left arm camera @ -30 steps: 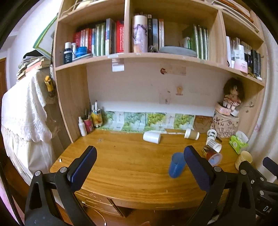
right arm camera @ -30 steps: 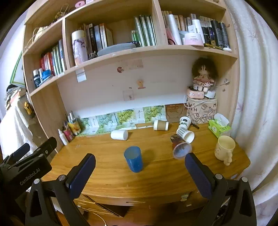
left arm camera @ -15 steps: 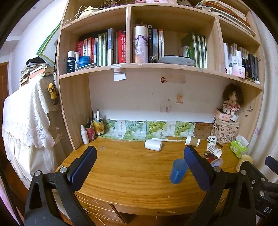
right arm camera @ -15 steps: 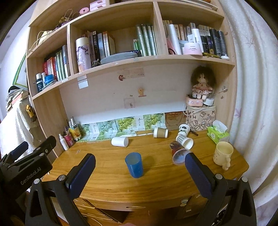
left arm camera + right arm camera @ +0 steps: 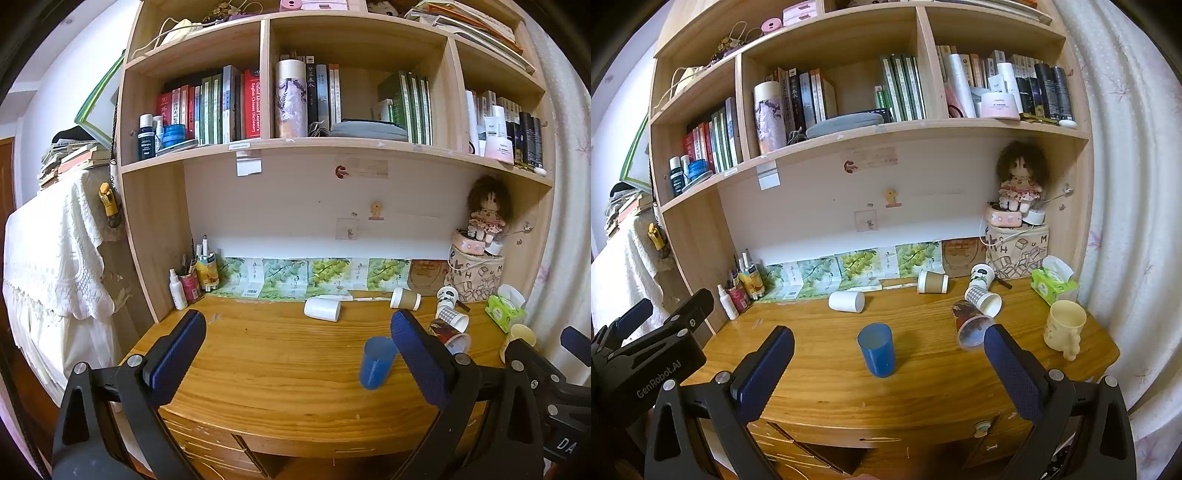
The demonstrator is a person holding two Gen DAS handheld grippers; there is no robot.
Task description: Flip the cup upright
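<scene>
Standing upright on the wooden desk (image 5: 923, 391), the blue cup (image 5: 876, 349) is sitting just ahead of the right gripper (image 5: 886, 363), between its wide-open padded fingers (image 5: 764, 365) but touching neither. In the left wrist view the same blue cup (image 5: 377, 362) is showing just inside the left gripper (image 5: 293, 356)'s right-hand finger, and that gripper too is hanging spread apart and holding nothing. Judging by its smooth, thin, tapered plastic wall, the cup is probably light, a little slippery and easy to tip, so pinching it across the middle of the wall looks safest. Beyond the fingertips, a white paper cup (image 5: 846, 301), a brown sleeved cup (image 5: 932, 282) and a glossy printed cup (image 5: 971, 324) are lying on their sides; these look soft and crushable, asking for a gentle squeeze.
</scene>
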